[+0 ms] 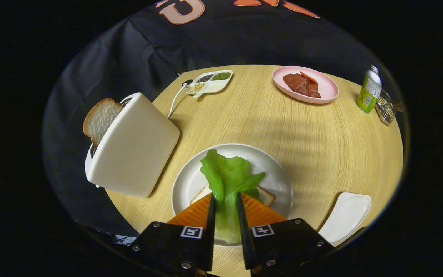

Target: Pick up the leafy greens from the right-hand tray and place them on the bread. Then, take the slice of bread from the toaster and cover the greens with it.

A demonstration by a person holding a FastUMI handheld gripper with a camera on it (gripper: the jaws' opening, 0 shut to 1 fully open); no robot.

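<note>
Green leafy greens (pixel 227 181) are pinched by the stalk between the fingers of the gripper (pixel 225 204), over the bread (pixel 264 195) on the white plate (pixel 279 173). Release is not yet made, so the first step is judged nearly done. At ten o'clock from the plate, a toaster (pixel 135 148) is seen holding the second slice (pixel 100 119), untouched. At four o'clock, the right-hand tray (pixel 346 215) lies bare on the bench (pixel 321 134). Covering the greens is left.
</note>
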